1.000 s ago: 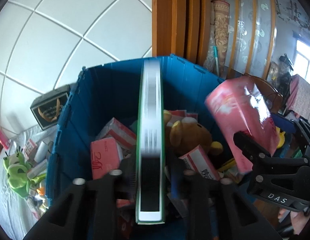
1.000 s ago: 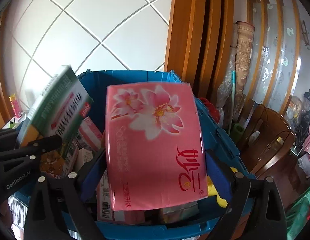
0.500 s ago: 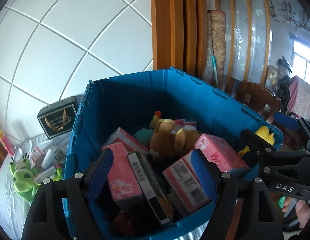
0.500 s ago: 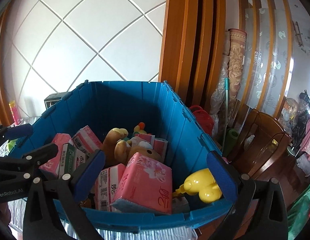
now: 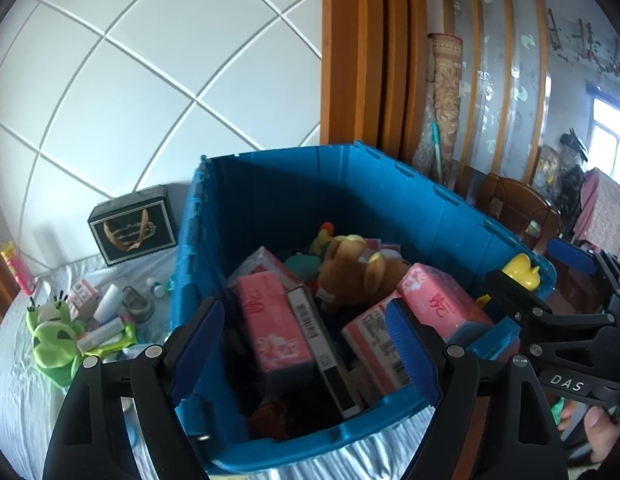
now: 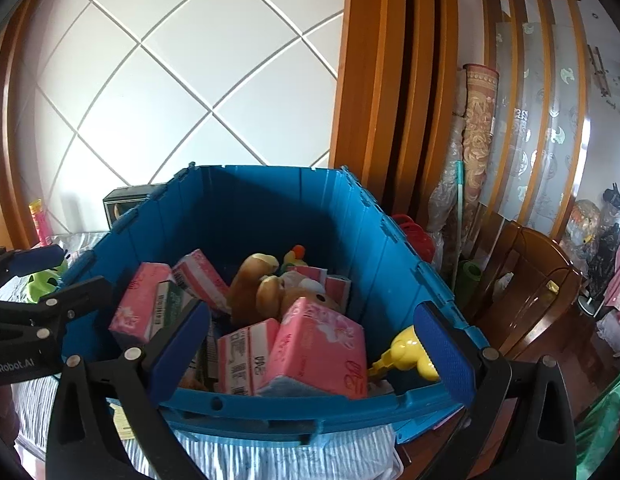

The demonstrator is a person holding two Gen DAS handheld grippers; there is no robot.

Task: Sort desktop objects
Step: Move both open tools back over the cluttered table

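Observation:
A blue plastic crate (image 5: 270, 200) (image 6: 270, 208) holds pink tissue packs, a brown teddy bear (image 5: 350, 264) (image 6: 266, 288), a yellow duck (image 6: 410, 352) (image 5: 522, 268) and boxes. The pink flowered tissue pack (image 6: 318, 344) (image 5: 442, 300) lies at the near right of the crate. The green-edged box (image 5: 322, 352) (image 6: 166, 304) lies among the packs. My left gripper (image 5: 302, 344) is open and empty over the crate's near edge. My right gripper (image 6: 314, 344) is open and empty just before the crate's near wall.
Left of the crate, on a white striped cloth (image 5: 14, 380), lie a green frog toy (image 5: 54, 336), small bottles and packets. A black gift box (image 5: 134, 228) stands by the tiled wall. A wooden chair (image 6: 534, 280) and a doorframe stand on the right.
Both grippers opened: the green-edged box and the pink tissue pack dropped into the crate. Both grippers then drew back and up from the crate.

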